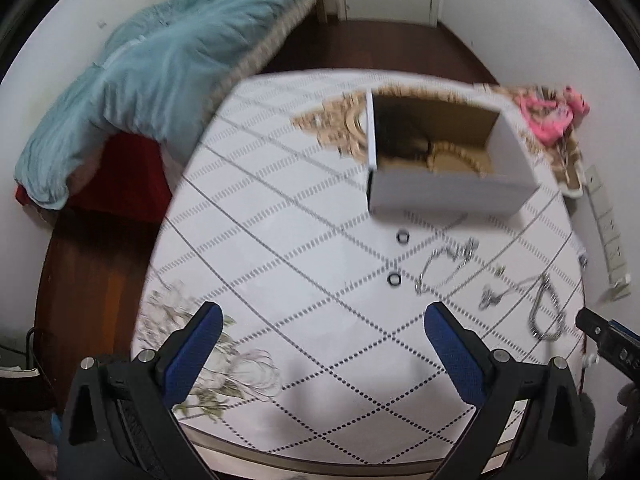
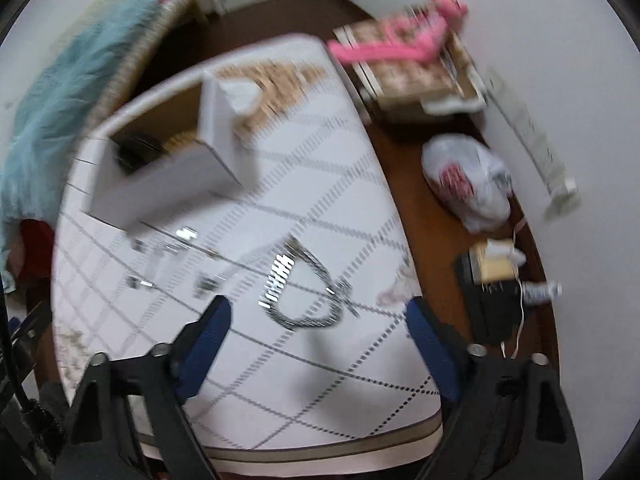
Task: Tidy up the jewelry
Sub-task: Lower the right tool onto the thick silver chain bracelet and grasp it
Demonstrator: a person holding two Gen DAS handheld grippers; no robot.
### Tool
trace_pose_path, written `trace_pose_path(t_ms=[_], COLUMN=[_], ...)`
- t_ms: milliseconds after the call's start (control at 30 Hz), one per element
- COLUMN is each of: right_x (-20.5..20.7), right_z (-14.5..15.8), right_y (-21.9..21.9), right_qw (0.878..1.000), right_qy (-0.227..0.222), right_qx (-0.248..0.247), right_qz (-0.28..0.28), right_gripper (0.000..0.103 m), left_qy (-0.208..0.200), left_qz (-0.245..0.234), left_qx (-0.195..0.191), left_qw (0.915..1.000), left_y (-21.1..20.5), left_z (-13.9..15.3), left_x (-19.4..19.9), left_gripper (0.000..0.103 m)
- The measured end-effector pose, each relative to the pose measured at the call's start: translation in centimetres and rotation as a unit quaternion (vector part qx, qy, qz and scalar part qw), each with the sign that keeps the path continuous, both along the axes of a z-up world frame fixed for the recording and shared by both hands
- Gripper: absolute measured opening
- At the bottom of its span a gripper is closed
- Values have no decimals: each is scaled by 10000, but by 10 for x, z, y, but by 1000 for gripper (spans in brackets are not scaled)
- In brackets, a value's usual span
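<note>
A white cardboard box [image 1: 448,192] stands open on the table [image 1: 280,240], which has a white diamond-patterned cloth; a beaded bracelet [image 1: 456,158] lies inside it. In front of the box lie two small rings [image 1: 403,237] [image 1: 393,279], thin silver chains [image 1: 448,264] and a thick silver chain [image 1: 546,312]. My left gripper [image 1: 324,320] hangs open over bare cloth, left of the jewelry. My right gripper [image 2: 318,312] is open above the thick silver chain [image 2: 308,292], whose loop shows between its blue fingers [image 2: 212,320]. The right wrist view is blurred.
A teal blanket [image 1: 152,80] lies on a wicker seat left of the table. A patterned box with a pink item [image 2: 408,48], a plastic bag [image 2: 468,184] and a black device [image 2: 492,292] sit on the wooden floor at the right. A power strip [image 1: 608,232] hangs on the wall.
</note>
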State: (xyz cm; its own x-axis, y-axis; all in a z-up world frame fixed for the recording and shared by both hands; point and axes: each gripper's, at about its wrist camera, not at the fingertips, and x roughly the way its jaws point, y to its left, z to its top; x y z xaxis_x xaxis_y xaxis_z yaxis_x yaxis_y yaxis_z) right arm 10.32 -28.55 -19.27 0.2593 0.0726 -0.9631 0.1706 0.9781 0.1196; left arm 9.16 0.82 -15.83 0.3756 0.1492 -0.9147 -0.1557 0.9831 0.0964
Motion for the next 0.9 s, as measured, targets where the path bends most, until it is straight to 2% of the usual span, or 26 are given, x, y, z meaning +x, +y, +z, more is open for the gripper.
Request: trace_pose_path(t_ms=[133,300,433,633,767,900], right_x=[0,-2,-2,-2,-6,-12], right_z=[-30,-48,-46,-42,-43,-40], right_y=[-1,3,9,15,15,5], right_qw=[9997,9987,9983,9982,9985,9996], right_qy=[198,381,263,224,37,-166], right_qx=[-136,-282,-509,-548,-546,-37], right_qz=[-97,-164,-121,-10,-53,-231], right_gripper=[75,51,40,11,9,9], left_qy=[269,401,559,655,564,549], left_qz=[-42,-213,-231,-388,-662,-918], left_qx=[-83,-133,-187,-486,-565,-652], left_qw=[9996,9989,9980,9959,9946,9921], left_y=[-4,-8,-5,-2,-15,-36], left_z=[-21,-36,-49,-61,-66,-67], left_x=[4,9,13,22,23,23], left_gripper=[103,103,103,103,103,102])
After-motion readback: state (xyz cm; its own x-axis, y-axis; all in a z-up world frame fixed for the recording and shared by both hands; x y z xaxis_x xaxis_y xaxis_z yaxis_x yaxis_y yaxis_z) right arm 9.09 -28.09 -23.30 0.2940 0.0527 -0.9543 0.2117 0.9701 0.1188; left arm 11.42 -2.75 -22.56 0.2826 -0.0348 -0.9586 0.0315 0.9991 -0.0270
